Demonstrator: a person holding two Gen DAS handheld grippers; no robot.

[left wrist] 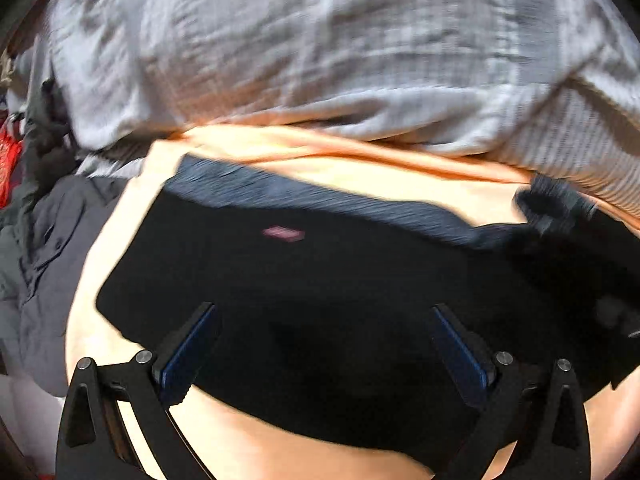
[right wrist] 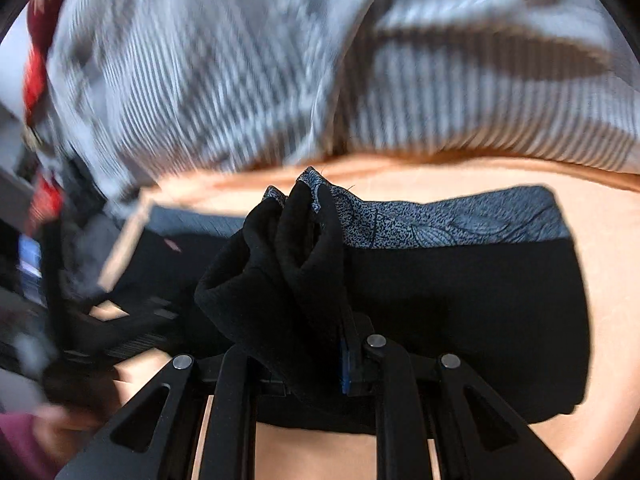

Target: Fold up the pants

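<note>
Black pants with a blue patterned waistband lie spread on a peach surface. My left gripper is open just above the pants, blue-padded fingers wide apart and empty. My right gripper is shut on a bunched fold of the black pants, lifted above the rest of the pants. The patterned waistband runs to the right behind it. In the left wrist view the right gripper shows blurred at the right.
A grey striped blanket lies heaped behind the pants, also in the right wrist view. A pile of grey clothes sits left. Red items are at far left. The left gripper appears blurred in the right wrist view.
</note>
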